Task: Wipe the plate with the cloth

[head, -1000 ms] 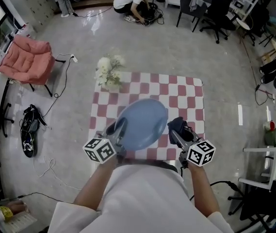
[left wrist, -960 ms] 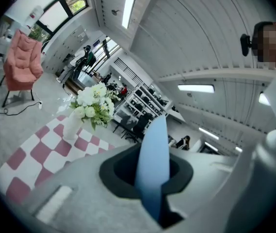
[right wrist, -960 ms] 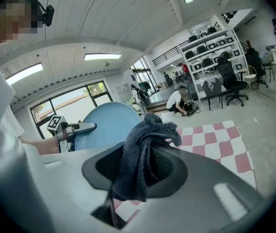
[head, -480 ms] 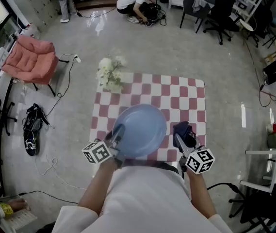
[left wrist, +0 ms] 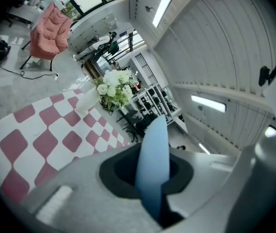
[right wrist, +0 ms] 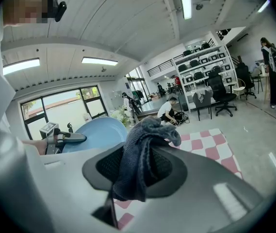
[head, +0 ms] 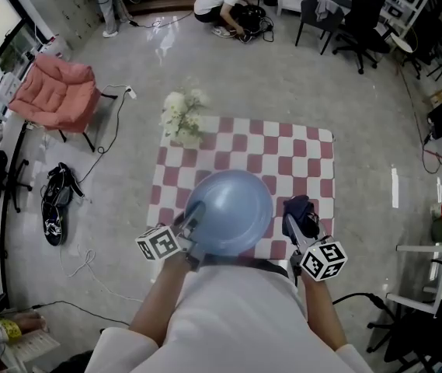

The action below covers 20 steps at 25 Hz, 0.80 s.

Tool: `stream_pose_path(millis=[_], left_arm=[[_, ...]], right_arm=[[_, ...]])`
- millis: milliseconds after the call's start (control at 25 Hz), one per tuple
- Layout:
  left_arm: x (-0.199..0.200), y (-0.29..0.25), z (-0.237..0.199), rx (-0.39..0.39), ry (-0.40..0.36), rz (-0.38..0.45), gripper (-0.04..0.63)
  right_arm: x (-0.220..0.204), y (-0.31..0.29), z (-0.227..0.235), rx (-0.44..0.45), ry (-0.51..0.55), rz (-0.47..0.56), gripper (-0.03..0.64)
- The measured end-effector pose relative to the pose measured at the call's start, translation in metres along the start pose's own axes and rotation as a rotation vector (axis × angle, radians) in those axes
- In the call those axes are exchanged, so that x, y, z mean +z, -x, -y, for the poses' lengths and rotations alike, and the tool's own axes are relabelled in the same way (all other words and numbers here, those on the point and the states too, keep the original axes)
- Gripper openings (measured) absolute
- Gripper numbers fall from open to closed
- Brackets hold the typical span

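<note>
Clamping the plate (head: pixel 232 208) by its near-left rim, the left tongs (head: pixel 192 222) are shut on it; the left gripper view shows the blue rim edge-on, seated between the two jaws. The plate is carried over the near edge of the tabletop (head: pixel 298 150), left of centre, and appears lifted clear of the checked surface, its face turned up toward the head view. The right tongs (head: pixel 294 224) are shut on the cloth (head: pixel 298 207), a dark bunched wad with a fold standing out past the jaw tips. The cloth sits just beside the plate's right rim, with a narrow gap between them. Handling, as a judgement: the plate is stiff, smooth and probably slippery. Its material cannot be told, so treat it as breakable. A single hold at the rim leaves the far side unsupported, and wiping pressure there is likely to twist the plate in the jaws. Press lightly and work close to the held edge first. The cloth is soft, light and limp, and it is best held by its bunched middle, as now, so that the protruding fold serves as the wiping pad. Count: one plate, one cloth, two tongs, one tabletop. One bunch of white flowers (head: pixel 180 115) stands at the tabletop's far left corner, well apart from the work.
</note>
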<state>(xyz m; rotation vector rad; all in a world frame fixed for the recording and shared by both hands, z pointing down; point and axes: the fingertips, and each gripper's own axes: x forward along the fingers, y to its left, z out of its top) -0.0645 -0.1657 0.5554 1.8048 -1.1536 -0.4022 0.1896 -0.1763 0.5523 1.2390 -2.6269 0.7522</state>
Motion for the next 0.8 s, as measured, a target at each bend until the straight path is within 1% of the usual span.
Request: stream_pose_path(millis=[200, 400, 560, 800], left_arm=[[-0.003, -0.001, 0.001, -0.014, 0.022, 0.003, 0.035], [-0.004, 0.001, -0.002, -0.007, 0.026, -0.008, 0.035], [-0.002, 0.002, -0.006, -0.005, 0.031, -0.002, 0.035], [-0.001, 0.001, 0.005, -0.009, 0.039, -0.003, 0.035]], right_arm=[[0.001, -0.001, 0.001, 0.005, 0.008, -0.007, 0.117], [0.002, -0.002, 0.006, -0.014, 0.002, -0.003, 0.117], [0.002, -0.005, 0.002, 0.005, 0.006, -0.007, 0.117], [0.011, -0.003, -0.002, 0.019, 0.016, -0.009, 0.117]])
